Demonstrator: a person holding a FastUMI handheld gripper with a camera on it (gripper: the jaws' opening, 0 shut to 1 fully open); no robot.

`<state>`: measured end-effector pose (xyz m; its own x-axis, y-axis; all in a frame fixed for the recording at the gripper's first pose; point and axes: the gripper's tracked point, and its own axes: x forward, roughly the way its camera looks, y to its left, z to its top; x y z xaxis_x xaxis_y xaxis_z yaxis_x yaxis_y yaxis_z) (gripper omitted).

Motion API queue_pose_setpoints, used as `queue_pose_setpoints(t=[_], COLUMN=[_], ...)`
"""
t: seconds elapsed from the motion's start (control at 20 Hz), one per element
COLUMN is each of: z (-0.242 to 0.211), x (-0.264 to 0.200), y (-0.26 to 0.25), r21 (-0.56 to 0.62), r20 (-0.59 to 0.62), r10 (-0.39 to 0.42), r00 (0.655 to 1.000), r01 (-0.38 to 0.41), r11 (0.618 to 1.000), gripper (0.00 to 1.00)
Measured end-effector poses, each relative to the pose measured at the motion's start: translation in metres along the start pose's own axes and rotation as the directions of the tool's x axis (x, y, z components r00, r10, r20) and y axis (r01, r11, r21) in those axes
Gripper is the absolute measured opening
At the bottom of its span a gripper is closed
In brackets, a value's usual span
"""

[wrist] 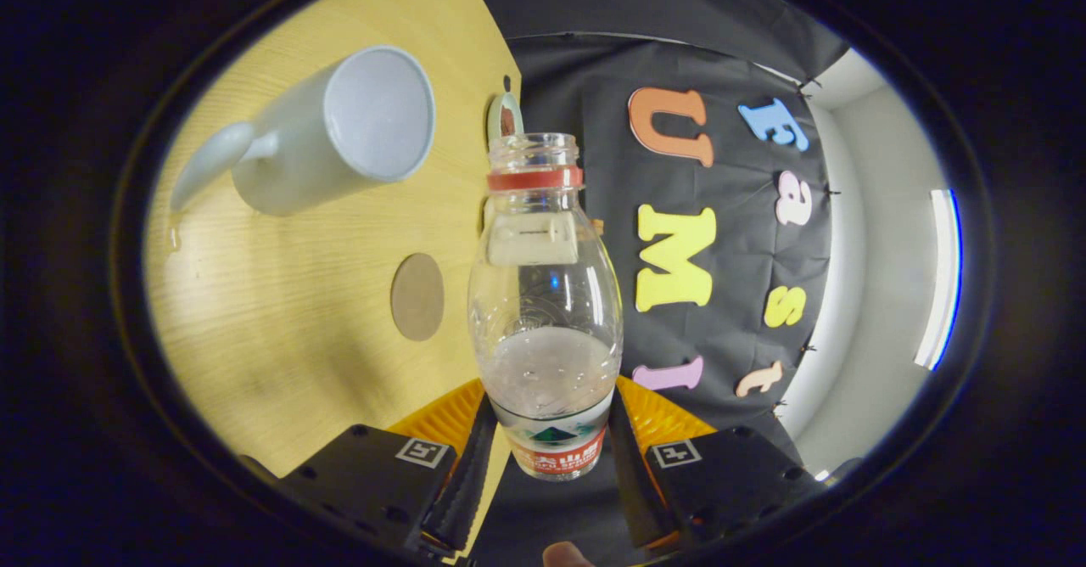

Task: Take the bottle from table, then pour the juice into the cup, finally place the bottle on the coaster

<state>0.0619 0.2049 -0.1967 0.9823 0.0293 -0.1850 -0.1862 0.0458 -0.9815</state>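
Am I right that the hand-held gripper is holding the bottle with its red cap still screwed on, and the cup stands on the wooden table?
Not quite: the bottle has no cap; its mouth is open, with just the red ring left on the neck, as the gripper view shows. The rest holds: the hand-held gripper grips it, and the cup stands on the wooden table.
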Motion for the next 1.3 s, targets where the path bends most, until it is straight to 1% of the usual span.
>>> queue_pose_setpoints(t=[0.15, 0.6, 1.3], z=[0.004, 0.006, 0.012], x=[0.002, 0.004, -0.002], y=[-0.008, -0.015, -0.033], r21=[-0.049, -0.132, -0.18], r20=[0.005, 0.006, 0.019], r10=[-0.02, -0.045, -0.075], r00=[1.0, 0.999, 0.997], r01=[0.02, 0.045, 0.077], r11=[0.999, 0.99, 0.981], gripper=[0.72, 0.72, 0.72])
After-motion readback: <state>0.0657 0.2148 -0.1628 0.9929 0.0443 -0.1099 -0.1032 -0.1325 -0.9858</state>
